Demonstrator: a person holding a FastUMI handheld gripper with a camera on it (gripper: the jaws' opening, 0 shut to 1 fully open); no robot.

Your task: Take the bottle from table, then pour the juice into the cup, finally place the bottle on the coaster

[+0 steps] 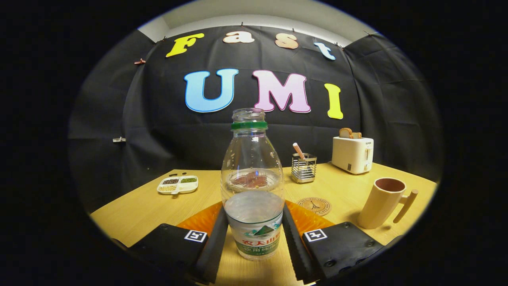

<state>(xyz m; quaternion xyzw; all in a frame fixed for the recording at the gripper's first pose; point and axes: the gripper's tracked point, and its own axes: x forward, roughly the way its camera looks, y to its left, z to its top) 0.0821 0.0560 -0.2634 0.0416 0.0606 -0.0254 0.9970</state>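
Table: a pale wooden top is carrying everything in play; the bottle's base looks to be resting on it, though I cannot tell whether it is just lifting.
Toaster: it is sitting at the far side with bread poking out, well apart from the work and no concern for this step.
Bottle: the clear, uncapped bottle is standing upright between the fingers, part full of liquid, with its labelled lower body at the level of the pads.
Gripper: its fingers are sitting narrow, one against each side of the bottle near the label, so by my reading it is holding the bottle.
Cup: the tan cup with a side handle is standing ahead and to the right of the fingers, mouth open and leaning in the lens.
Divided dish: it is lying beyond the fingers to the left, well clear.
Utensil holder: the wire holder is standing just behind the bottle, to its right.
Coaster: the round coaster is lying between the bottle and the cup, bare.
Step in hand: taking the bottle. With the neck open, the lift is asking for a firm, level grip and an upright carry toward the cup, rising clear of the coaster before any tilt.
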